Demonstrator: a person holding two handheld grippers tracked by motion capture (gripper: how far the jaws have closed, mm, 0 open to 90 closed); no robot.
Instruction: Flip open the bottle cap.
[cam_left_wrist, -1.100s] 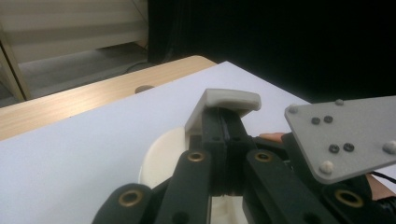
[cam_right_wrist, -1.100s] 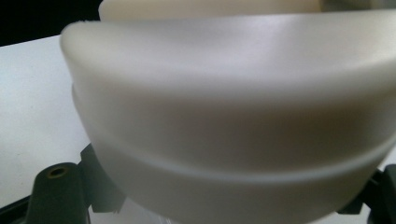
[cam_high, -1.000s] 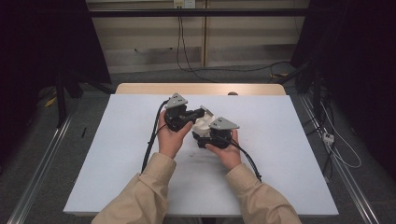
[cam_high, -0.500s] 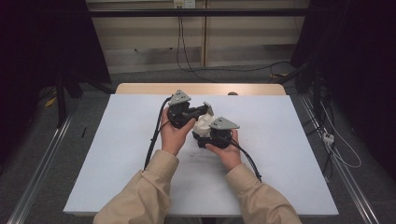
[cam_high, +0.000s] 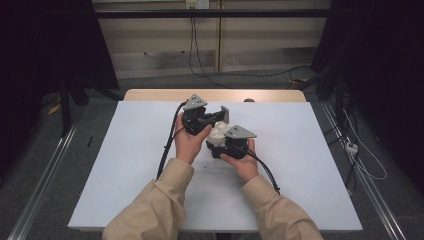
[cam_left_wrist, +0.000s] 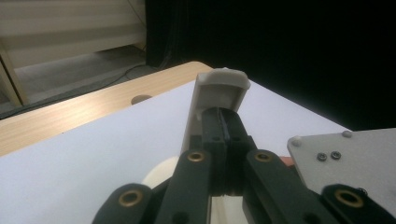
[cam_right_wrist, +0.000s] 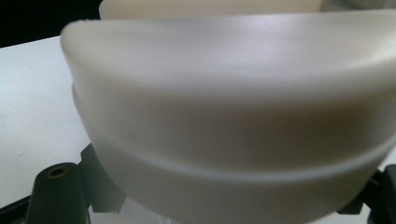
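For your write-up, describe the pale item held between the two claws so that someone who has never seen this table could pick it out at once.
Start at the white table and follow the person's two beige sleeves to the middle. There the left claw and right claw meet on a small white plastic piece. It is the one pale, smooth, rounded thing between the black claws and grey plates.

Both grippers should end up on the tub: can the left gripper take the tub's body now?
Probably not: the left gripper is shut on the upright white flap, and the right gripper already sits close against the tub.
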